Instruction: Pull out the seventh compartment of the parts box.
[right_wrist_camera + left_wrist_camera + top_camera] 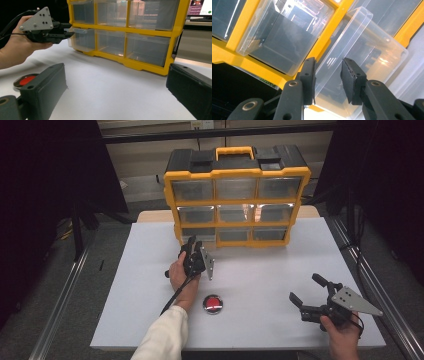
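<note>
A yellow and black organizer cabinet with clear drawers stands at the back of the white table. My left gripper is rolled onto its side at the bottom-left drawer. Its jaws are closed over the drawer's clear front lip. That drawer sticks out a little from the yellow frame and sits tilted. The right gripper view shows the left gripper from the side. My right gripper rests near the table's front right, open wide with nothing between its pads.
A round red button on a dark base lies on the table between the two hands, near the front. The remaining drawers are pushed in. Metal rails run along both sides of the table.
</note>
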Demonstrator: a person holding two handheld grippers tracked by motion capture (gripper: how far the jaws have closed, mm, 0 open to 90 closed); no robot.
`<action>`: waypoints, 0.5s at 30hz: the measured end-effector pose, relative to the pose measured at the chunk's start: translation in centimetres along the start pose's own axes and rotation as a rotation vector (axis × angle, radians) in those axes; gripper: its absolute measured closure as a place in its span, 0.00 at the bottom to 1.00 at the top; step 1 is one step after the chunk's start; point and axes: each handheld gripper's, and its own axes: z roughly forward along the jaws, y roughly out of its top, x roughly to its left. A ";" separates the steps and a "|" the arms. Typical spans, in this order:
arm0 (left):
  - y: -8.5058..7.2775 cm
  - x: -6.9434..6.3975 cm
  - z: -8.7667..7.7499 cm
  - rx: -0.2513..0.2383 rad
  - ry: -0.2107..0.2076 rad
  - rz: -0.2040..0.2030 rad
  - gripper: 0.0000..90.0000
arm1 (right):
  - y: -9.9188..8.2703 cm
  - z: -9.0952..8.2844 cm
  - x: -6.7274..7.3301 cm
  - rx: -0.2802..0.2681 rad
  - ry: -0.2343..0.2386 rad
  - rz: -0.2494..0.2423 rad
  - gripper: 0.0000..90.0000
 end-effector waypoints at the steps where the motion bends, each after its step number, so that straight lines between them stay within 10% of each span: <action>1: 0.0 0.0 0.0 -0.006 0.008 -0.008 0.72 | 0.0 0.0 0.0 0.000 -0.002 0.002 0.03; 15: -0.1 0.0 -0.5 -0.006 -0.005 -0.011 0.71 | 0.0 0.0 0.0 0.001 -0.002 -0.001 0.03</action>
